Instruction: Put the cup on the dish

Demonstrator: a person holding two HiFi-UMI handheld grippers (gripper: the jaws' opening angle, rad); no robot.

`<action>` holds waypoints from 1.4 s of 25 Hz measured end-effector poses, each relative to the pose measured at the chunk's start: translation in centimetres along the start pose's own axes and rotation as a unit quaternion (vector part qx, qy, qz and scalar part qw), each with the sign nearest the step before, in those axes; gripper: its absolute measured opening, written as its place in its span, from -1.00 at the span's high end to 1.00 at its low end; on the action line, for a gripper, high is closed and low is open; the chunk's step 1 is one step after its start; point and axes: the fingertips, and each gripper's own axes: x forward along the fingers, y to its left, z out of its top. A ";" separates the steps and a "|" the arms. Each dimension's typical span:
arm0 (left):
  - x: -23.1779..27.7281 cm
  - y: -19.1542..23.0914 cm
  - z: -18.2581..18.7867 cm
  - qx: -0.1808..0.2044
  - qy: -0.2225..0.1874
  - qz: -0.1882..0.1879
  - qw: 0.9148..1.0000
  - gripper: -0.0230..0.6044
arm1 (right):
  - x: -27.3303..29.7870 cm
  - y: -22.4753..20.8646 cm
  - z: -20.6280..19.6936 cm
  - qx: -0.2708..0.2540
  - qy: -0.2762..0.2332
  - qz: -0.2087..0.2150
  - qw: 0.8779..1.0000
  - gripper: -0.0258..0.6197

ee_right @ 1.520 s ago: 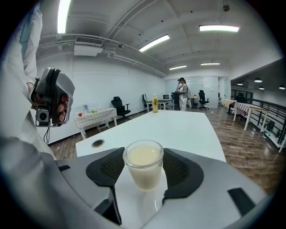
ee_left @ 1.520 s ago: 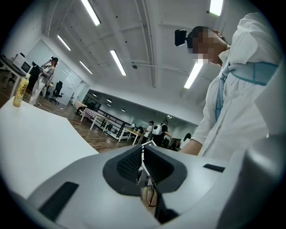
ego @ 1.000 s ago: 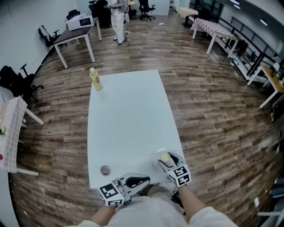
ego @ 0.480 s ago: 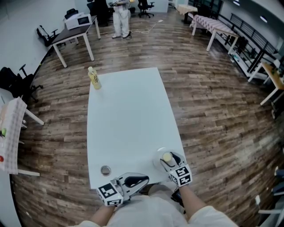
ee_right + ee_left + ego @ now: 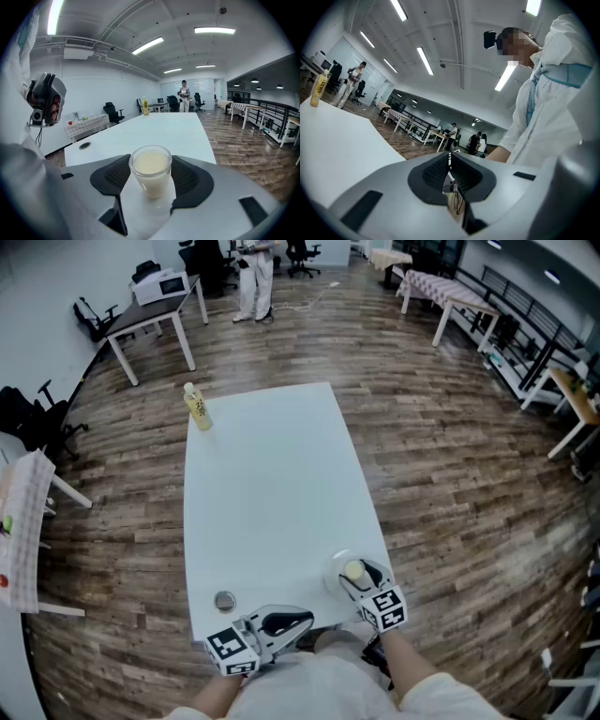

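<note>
We think the job is nearly done. The cup (image 5: 151,169) looks set on the dish (image 5: 143,208), at the lower right of the table (image 5: 272,484). The right gripper (image 5: 354,574) pinches the cup's sides, so only letting go is left. The left gripper (image 5: 450,168) is pressed closed and holds nothing. The table edge is close by, and there is lots of room higher up.

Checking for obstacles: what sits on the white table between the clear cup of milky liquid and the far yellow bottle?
Nothing: the head view shows bare white table between the clear cup of milky liquid and the yellow bottle.
</note>
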 end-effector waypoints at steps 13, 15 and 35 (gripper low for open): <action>-0.3 0.1 0.2 0.003 -0.007 0.004 1.000 0.87 | -0.4 0.3 1.1 -0.023 0.007 0.010 1.000 -0.02; -0.3 0.1 0.2 0.004 -0.008 0.003 1.000 0.87 | -0.7 0.5 1.4 -0.027 0.003 0.011 1.000 -0.03; -1.6 0.0 0.5 0.013 -0.016 -0.003 1.000 0.87 | -6.0 3.3 5.4 -0.013 -0.070 0.003 0.997 -0.03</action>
